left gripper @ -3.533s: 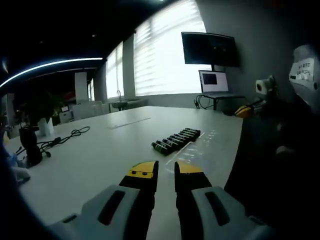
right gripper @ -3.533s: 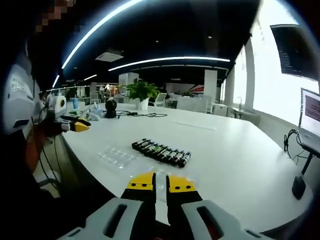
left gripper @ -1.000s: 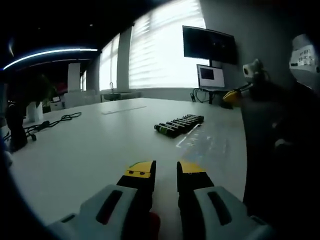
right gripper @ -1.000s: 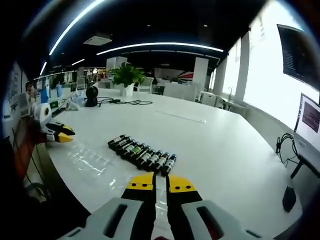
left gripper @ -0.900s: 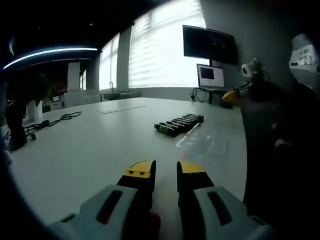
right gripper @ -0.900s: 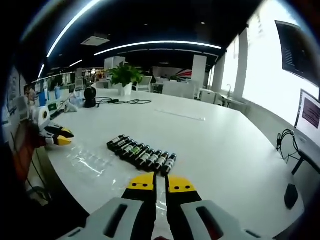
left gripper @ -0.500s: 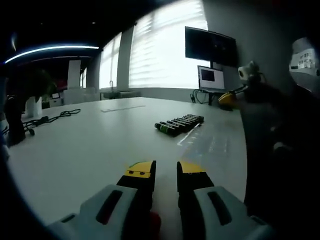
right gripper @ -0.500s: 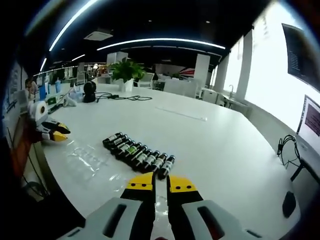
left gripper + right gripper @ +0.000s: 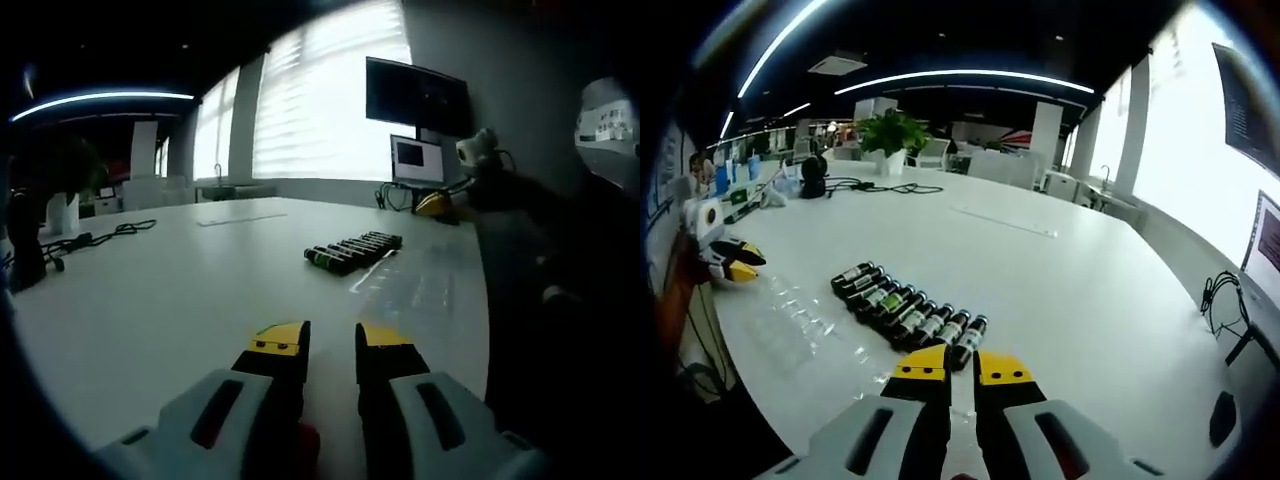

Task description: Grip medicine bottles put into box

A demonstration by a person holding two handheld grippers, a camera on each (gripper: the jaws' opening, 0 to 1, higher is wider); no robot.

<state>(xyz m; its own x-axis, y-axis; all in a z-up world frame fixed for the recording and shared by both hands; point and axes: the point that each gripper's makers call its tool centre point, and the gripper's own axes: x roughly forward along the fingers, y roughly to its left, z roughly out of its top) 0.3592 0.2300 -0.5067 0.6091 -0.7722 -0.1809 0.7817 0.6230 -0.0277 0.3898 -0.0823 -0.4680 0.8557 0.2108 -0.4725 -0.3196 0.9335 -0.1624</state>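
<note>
A row of several dark medicine bottles [image 9: 352, 250] lies on the white table [image 9: 170, 290], far ahead and to the right of my left gripper [image 9: 332, 340], whose jaws stand slightly apart with nothing between them. A clear plastic box [image 9: 415, 285] lies flat beside the row. In the right gripper view the bottles [image 9: 902, 305] lie just beyond my right gripper [image 9: 964, 365], its jaws nearly together and empty. The clear box [image 9: 790, 315] sits left of the row. The left gripper [image 9: 728, 262] comes in at the left edge, the right gripper [image 9: 440, 205] at the right.
A wall monitor [image 9: 415, 95] and a laptop [image 9: 415, 160] stand past the table's far end. Cables [image 9: 875, 187], a dark device [image 9: 812, 175] and a potted plant [image 9: 890, 130] sit at the far side. A person [image 9: 560, 300] stands at the table's edge.
The right gripper has moved down and closer to the bottle row, which now lies just past its tips. The left gripper's jaws have spread a little; its view barely shifted.
</note>
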